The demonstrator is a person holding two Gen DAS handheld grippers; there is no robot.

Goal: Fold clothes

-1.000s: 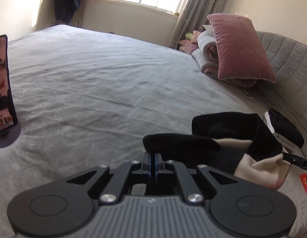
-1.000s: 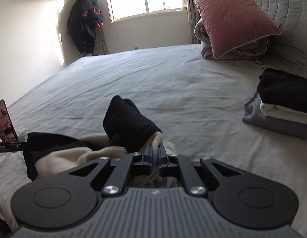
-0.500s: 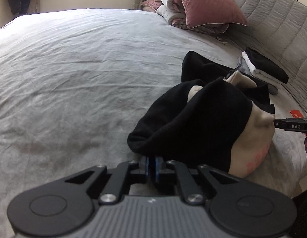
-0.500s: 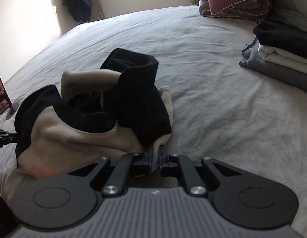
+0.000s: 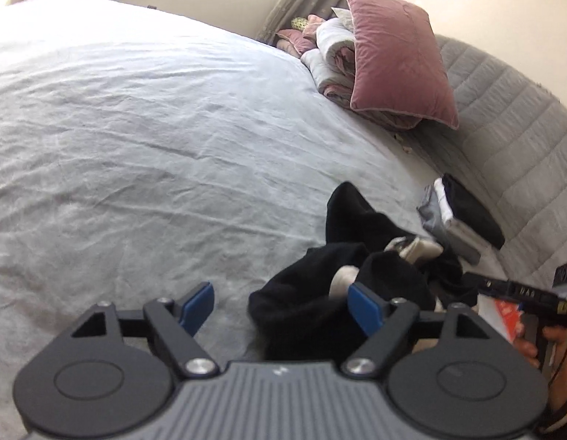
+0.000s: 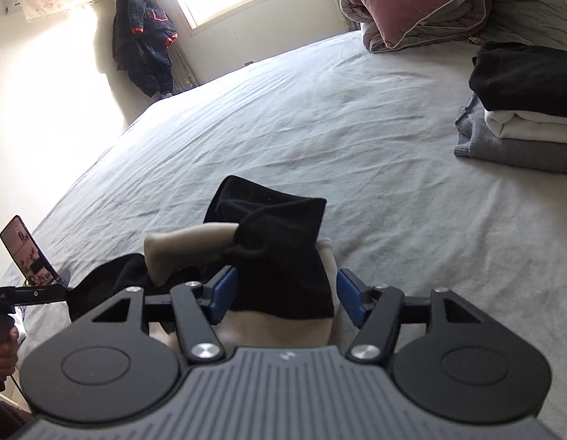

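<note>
The black-and-cream garment [image 6: 269,256] lies bunched on the grey bed [image 6: 320,139] near its front edge, and both the left tongs [image 5: 280,308] and right tongs [image 6: 283,293] are opening, pads clear of it, apparently to take fresh grips for spreading it flat.

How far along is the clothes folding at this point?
Done: three folded garments sit in a stack near the headboard. In hand: nothing is gripped; the left gripper and right gripper are both opening, and the black-and-cream garment lies bunched on the bed between their fingers, unpressed. Left: that garment looks unfolded, so it has yet to be spread, folded and presumably stacked.
</note>
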